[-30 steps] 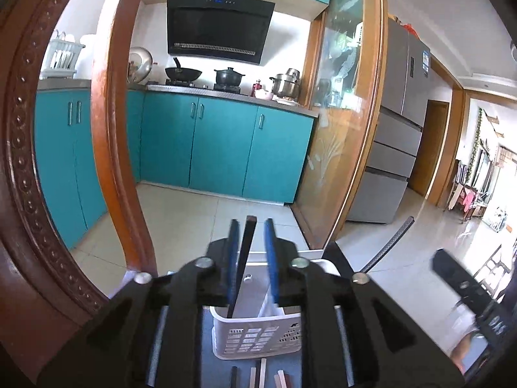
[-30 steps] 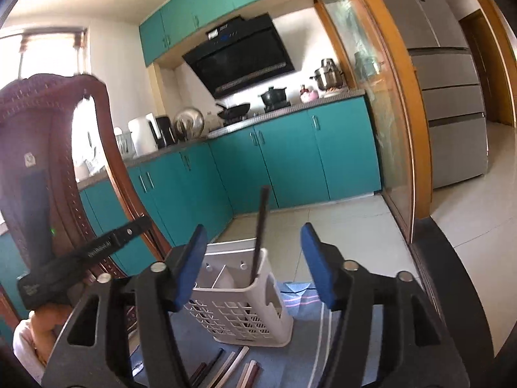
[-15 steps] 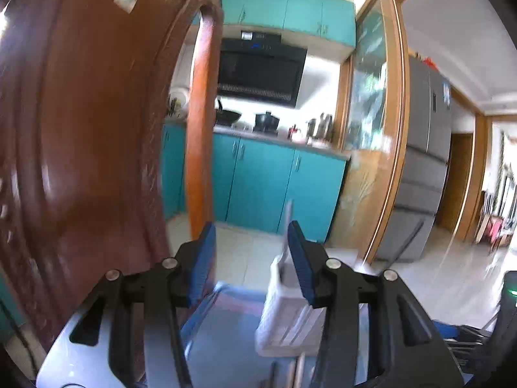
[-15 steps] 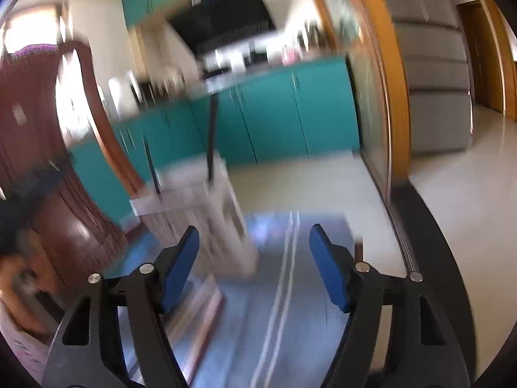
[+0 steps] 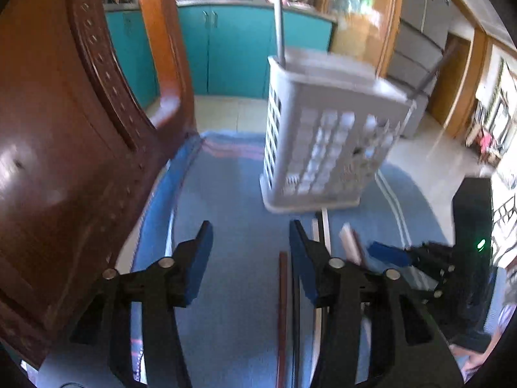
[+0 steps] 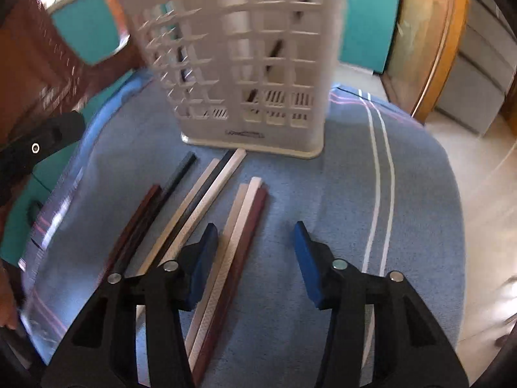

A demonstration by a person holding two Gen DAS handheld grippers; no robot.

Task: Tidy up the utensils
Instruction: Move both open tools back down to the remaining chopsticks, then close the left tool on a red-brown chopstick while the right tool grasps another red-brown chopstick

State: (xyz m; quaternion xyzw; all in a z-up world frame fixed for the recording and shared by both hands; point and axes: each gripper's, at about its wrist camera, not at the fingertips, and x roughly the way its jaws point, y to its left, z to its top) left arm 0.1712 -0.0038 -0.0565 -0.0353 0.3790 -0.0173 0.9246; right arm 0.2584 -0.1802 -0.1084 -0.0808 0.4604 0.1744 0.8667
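Observation:
A white lattice basket [image 5: 323,135] [image 6: 245,64] stands on the blue cloth [image 6: 323,194], with dark chopsticks upright inside. Several chopsticks lie in front of it: dark red ones [image 6: 139,213], a black and white group [image 6: 206,194], and a white pair [image 6: 234,226] beside a maroon one [image 6: 247,239]. My right gripper [image 6: 255,249] hangs low over them with its jaws closing. The white and maroon sticks run under its left finger, not pinched. My left gripper [image 5: 250,252] is opening over the cloth, holding nothing. A brown chopstick [image 5: 282,307] lies by its right finger.
A carved wooden chair back [image 5: 64,129] rises close on the left of the cloth. Beyond the table's edge are teal kitchen cabinets [image 5: 236,55], tiled floor and a grey fridge [image 5: 416,26]. White stripes [image 6: 378,177] cross the cloth on the right.
Both grippers came down from the basket's top to just above the cloth. The left let go of a dark chopstick into the basket and opened. The right jaws narrowed.

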